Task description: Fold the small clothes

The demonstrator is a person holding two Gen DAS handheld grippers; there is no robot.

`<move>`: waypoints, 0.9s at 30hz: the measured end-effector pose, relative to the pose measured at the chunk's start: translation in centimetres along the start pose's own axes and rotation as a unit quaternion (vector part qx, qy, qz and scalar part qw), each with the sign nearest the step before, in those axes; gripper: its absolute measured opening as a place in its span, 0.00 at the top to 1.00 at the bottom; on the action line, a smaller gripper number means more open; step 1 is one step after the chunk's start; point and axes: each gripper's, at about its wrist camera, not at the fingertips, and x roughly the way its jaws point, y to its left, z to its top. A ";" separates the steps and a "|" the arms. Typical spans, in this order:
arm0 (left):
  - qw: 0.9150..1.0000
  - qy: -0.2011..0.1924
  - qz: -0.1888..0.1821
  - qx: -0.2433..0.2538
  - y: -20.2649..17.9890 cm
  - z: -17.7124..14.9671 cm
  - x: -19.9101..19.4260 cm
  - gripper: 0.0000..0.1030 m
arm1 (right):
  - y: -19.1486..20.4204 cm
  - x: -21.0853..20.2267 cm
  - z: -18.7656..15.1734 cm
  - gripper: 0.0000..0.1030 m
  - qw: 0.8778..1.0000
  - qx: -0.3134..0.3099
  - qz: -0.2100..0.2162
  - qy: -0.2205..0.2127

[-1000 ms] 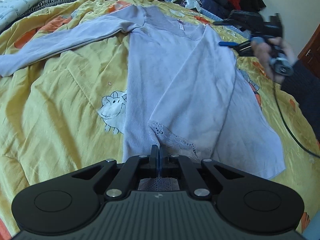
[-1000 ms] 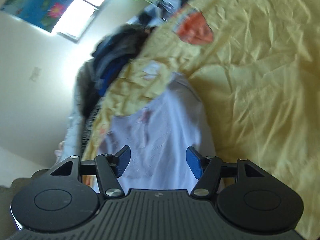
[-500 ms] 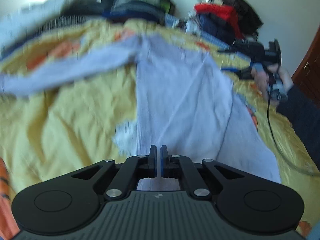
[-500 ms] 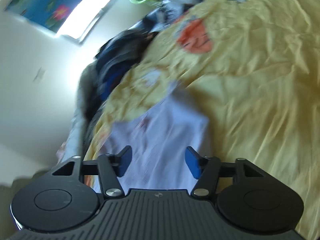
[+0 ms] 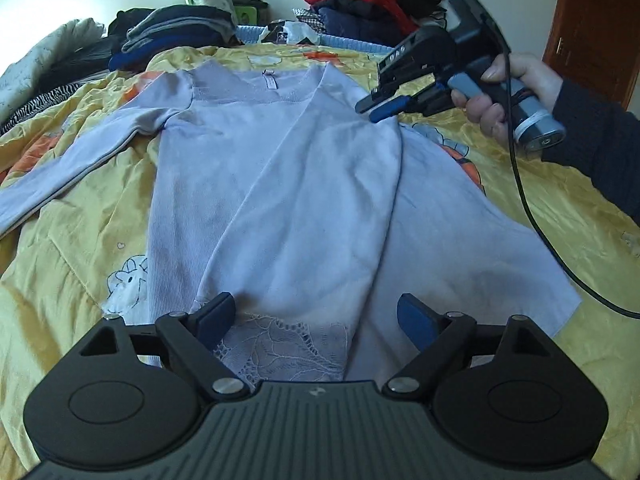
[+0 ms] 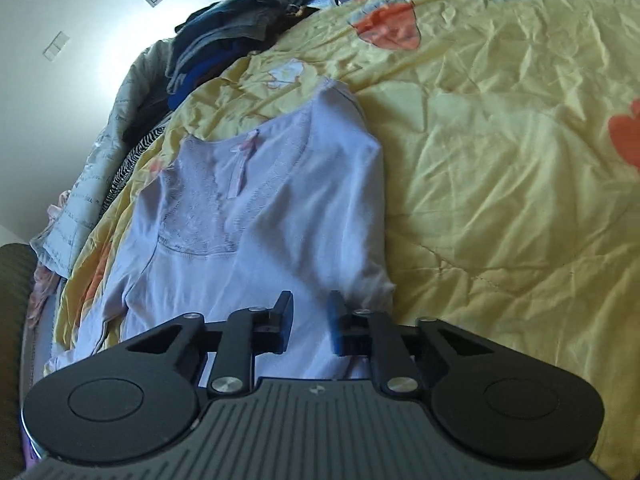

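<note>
A pale lilac long-sleeved top (image 5: 280,184) lies flat on the yellow bedspread (image 5: 60,264), neck away from me, its right side folded over the middle and one sleeve (image 5: 80,160) stretched out left. My left gripper (image 5: 316,314) is open and empty just above the lace hem (image 5: 280,344). My right gripper (image 6: 310,326) hovers over the top's right shoulder fold (image 6: 320,248), jaws narrowly apart with nothing between them. It also shows in the left wrist view (image 5: 380,106), held by a hand beside the collar.
Stacks of dark folded clothes (image 5: 176,28) and a red and navy pile (image 5: 356,4) line the far edge of the bed. A grey quilt (image 6: 100,152) lies at the bed's left side. A black cable (image 5: 532,216) trails from the right gripper across the bedspread.
My left gripper was shut on the hem; it has opened and let go. My right gripper has narrowed its jaws and moved in over the shoulder fold.
</note>
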 end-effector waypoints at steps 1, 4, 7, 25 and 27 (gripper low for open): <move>1.000 0.000 -0.002 -0.010 0.1 0.0 -0.1 0.14 | 1.1 -0.4 -0.3 0.53 1.000 -0.022 0.008 -0.006; 1.000 -0.003 -0.003 -0.018 0.3 -0.5 -0.2 0.14 | 3.3 -0.2 -1.3 0.45 0.998 -0.061 0.030 0.009; 1.000 -0.019 0.007 0.004 -0.2 -1.1 0.0 0.14 | 2.4 1.2 -1.9 0.53 0.997 -0.074 0.010 0.012; 0.728 -0.210 0.077 -0.648 29.3 -5.1 -5.8 0.10 | 8.0 -5.3 -10.4 0.33 0.981 -0.066 0.179 0.037; 0.721 -0.202 0.096 -0.656 30.6 -5.0 -5.2 0.10 | 8.3 -5.6 -10.8 0.32 0.980 -0.069 0.184 0.040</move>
